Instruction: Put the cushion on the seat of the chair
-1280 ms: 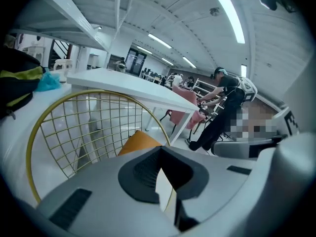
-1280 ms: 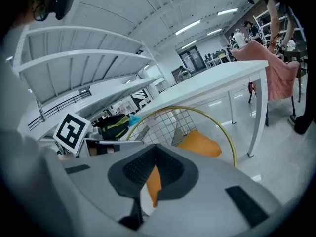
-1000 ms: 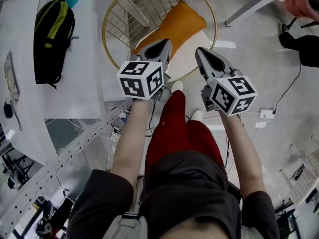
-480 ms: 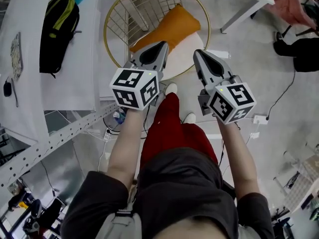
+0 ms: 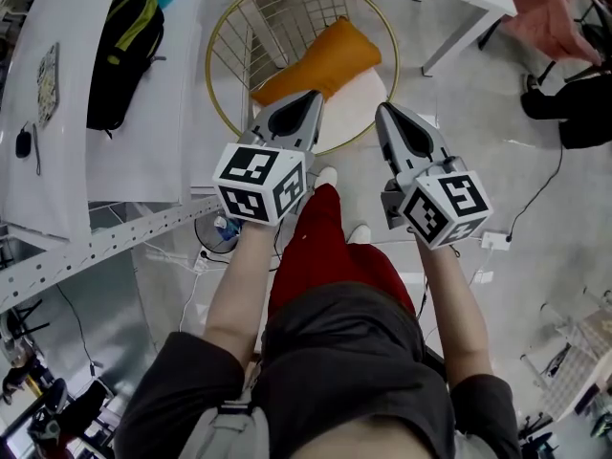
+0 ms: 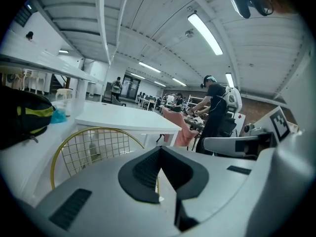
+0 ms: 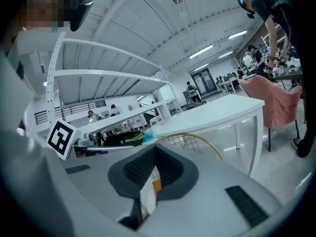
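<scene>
Orange cushion (image 5: pixel 325 60): lying on the white seat of the gold wire chair (image 5: pixel 239 36). My left gripper (image 5: pixel 315 98) and right gripper (image 5: pixel 383 110): both closed, holding nothing.

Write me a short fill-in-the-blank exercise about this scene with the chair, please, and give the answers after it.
1. The cushion lying on the chair is ___ in colour.
2. The backpack on the white table is mainly ___.
3. The left gripper and the right gripper both have their jaws ___ (open or shut).

Missing words: orange; black; shut.
</scene>
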Available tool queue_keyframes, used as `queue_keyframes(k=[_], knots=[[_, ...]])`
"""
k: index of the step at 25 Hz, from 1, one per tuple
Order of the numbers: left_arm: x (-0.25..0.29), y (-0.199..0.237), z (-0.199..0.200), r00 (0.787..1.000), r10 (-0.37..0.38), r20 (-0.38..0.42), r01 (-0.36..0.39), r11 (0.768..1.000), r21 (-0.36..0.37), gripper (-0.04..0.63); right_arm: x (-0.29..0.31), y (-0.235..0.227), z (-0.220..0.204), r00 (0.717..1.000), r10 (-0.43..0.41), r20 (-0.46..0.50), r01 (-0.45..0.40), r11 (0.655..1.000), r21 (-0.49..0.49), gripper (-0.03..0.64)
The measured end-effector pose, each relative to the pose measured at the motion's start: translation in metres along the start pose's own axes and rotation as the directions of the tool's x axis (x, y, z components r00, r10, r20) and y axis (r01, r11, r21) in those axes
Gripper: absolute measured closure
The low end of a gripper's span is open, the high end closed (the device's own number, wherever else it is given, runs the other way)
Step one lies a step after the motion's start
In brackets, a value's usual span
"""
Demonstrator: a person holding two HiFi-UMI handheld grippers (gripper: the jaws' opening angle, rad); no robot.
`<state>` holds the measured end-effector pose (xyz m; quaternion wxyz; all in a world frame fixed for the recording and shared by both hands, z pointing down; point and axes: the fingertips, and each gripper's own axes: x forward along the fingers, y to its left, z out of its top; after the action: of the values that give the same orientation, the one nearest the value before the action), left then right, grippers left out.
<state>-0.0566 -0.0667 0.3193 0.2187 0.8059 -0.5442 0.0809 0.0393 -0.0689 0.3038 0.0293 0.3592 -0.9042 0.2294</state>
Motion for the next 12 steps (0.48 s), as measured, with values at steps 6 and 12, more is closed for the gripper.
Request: queue_keyframes(k=[6,12], knots=[[-0.019,-0.019,0.008,0.999,0.011,0.046,-0.011,1.0,0.003,0.584,-0.019,0.01,0.013,0.999,0.016,0.034,-0.015,1.0,-0.024,0.6],[-0.043,-0.033,0.021,0.995,0.016,0.101,-0.017,1.0,0.01,0.586,-0.036,0.026,0.023,0.998,0.036,0.058,-0.033,0.998,-0.051,0.6]])
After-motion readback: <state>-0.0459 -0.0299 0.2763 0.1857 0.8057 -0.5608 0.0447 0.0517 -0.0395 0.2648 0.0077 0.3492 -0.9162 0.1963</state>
